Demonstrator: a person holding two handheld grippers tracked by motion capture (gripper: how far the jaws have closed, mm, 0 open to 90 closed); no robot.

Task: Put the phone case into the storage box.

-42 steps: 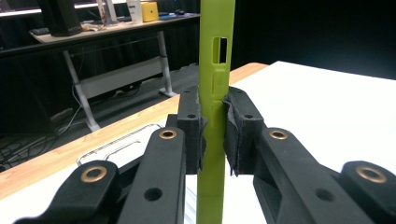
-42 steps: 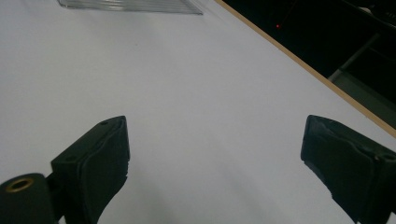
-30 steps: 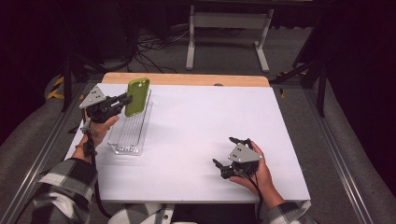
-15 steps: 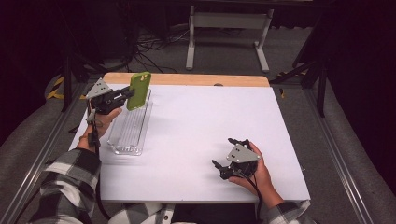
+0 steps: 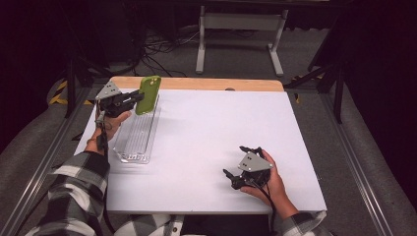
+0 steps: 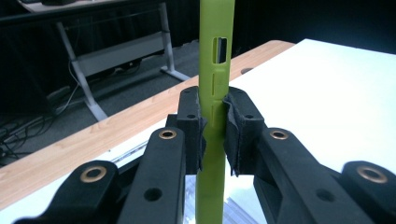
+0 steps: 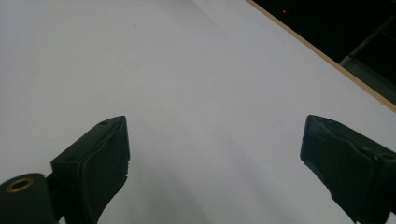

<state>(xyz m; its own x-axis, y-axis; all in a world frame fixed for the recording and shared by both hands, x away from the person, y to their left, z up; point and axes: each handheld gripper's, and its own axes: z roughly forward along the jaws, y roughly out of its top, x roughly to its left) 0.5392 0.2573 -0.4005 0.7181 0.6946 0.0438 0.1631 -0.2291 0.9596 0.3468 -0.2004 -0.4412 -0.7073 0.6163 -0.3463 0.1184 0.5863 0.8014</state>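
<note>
A green phone case [image 5: 148,94] is held upright on edge above the far end of a clear plastic tray [image 5: 137,136] at the table's left. My left gripper [image 5: 136,98] is shut on the case's side. In the left gripper view the green phone case [image 6: 215,79] stands pinched between the two black pads, with my left gripper [image 6: 214,128] clamped at its middle. My right gripper [image 5: 242,164] rests low over the white table near the front right, held in a hand, its jaws wide apart. The right gripper [image 7: 212,158] has nothing between its fingers.
The white table top [image 5: 216,132] has a wooden strip [image 5: 206,83] along its far edge. Beyond it stand a metal stand [image 5: 236,29] and cables on the floor. Rails run along both sides of the table.
My left gripper has carried the green phone case toward the table's far edge, over the tray's far end. The right hand has stayed where it was.
</note>
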